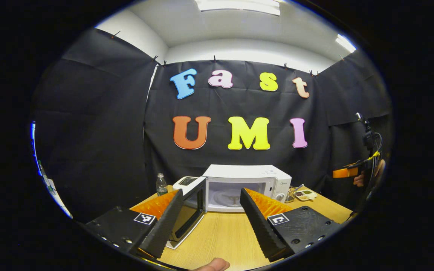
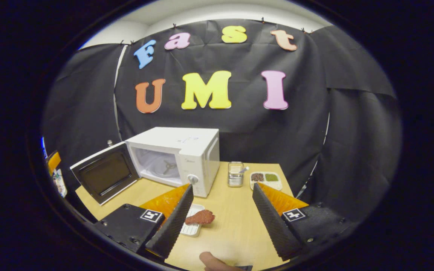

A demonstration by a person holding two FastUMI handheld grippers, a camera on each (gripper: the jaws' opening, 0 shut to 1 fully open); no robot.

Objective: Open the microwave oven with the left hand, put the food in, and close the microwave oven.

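right gripper view: white microwave oven (image 2: pixel 179 158) is seen with door swung open; right gripper (image 2: pixel 220 214) is spread above reddish food (image 2: pixel 200 217); left gripper (image 1: pixel 211 214) is spread too.

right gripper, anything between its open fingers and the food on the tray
Nothing: in the right gripper view, bare table separates the open right gripper from the food on its white tray.

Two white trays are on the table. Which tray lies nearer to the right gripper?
The white tray with the reddish meat piece, right beside the right gripper. The divided tray with brown and green fillings lies farther back, beside the metal holder.
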